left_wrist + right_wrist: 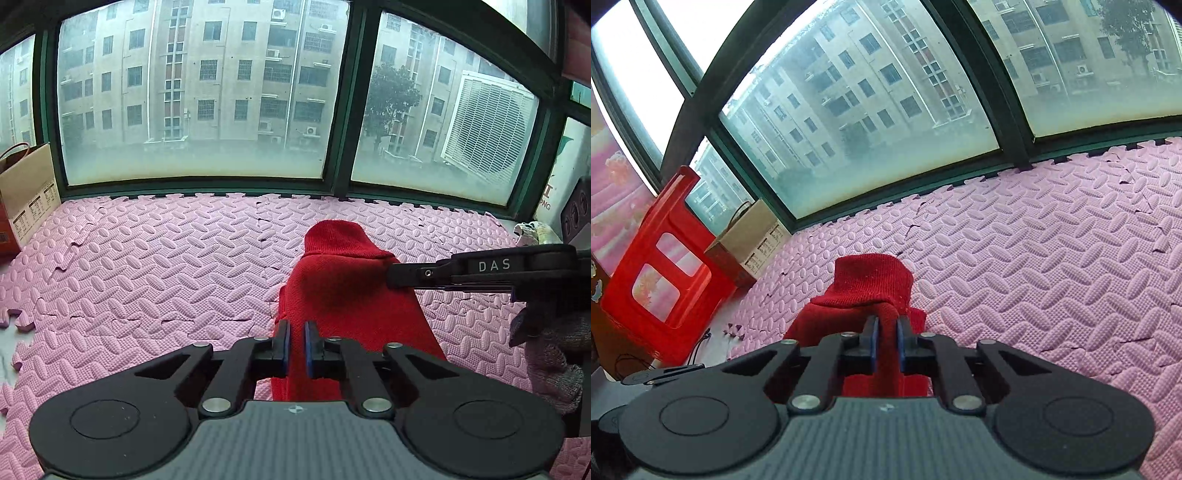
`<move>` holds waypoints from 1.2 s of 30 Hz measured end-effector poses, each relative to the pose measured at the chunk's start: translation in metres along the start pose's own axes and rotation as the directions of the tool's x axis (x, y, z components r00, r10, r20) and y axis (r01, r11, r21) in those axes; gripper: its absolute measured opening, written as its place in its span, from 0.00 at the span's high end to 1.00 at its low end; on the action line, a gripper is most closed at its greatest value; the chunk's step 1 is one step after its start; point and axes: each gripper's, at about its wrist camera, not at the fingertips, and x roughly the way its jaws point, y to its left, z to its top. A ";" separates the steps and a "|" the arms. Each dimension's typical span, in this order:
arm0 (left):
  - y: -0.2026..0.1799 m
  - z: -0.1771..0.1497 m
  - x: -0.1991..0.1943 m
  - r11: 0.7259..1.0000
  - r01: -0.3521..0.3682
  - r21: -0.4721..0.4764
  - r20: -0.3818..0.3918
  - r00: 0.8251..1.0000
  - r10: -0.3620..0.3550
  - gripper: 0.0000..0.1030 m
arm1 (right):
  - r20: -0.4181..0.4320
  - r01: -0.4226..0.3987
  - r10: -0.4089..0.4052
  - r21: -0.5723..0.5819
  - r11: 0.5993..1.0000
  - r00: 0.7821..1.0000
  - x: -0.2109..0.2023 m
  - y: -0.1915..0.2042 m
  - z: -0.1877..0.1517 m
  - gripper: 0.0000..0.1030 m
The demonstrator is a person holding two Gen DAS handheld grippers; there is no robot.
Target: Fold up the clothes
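The red knit sweater is lying on the pink foam mat under the window, and both claws are gripping it. In the left wrist view its long axis is running from 6 o'clock, where the cloth is passing between the blue pads, up toward 12 and a touch right, ending in the ribbed turtleneck collar at the far end. The left gripper is standing narrow, pinching a fold of red fabric; the right gripper is doing likewise, narrow on a raised ridge of knit just short of the collar. From the left claw, the right one is coming in at about 2 o'clock, so the right hand is nearer the neck and the left nearer the body. The sweater is looking bunched into a narrow strip, thick, soft, coarse-ribbed; whether that is a fold in the making or a garment being spread out, I cannot say. Outward: a paper bag at 9 o'clock and a red stool beside it.
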 end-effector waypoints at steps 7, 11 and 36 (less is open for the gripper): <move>0.012 -0.010 0.027 0.999 -0.033 -0.015 -0.106 0.994 0.031 0.82 | -0.010 0.062 -0.063 -0.081 0.995 0.998 0.009 0.003 -0.007 0.73; 0.010 0.005 0.015 0.999 -0.020 -0.030 -0.037 0.999 0.019 0.81 | 0.040 0.084 -0.079 -0.155 0.984 0.996 -0.004 0.014 0.000 0.73; -0.003 0.002 0.026 0.997 0.067 0.042 -0.055 0.996 -0.065 0.89 | -0.054 0.036 -0.064 -0.422 0.906 0.996 -0.024 0.052 -0.031 0.73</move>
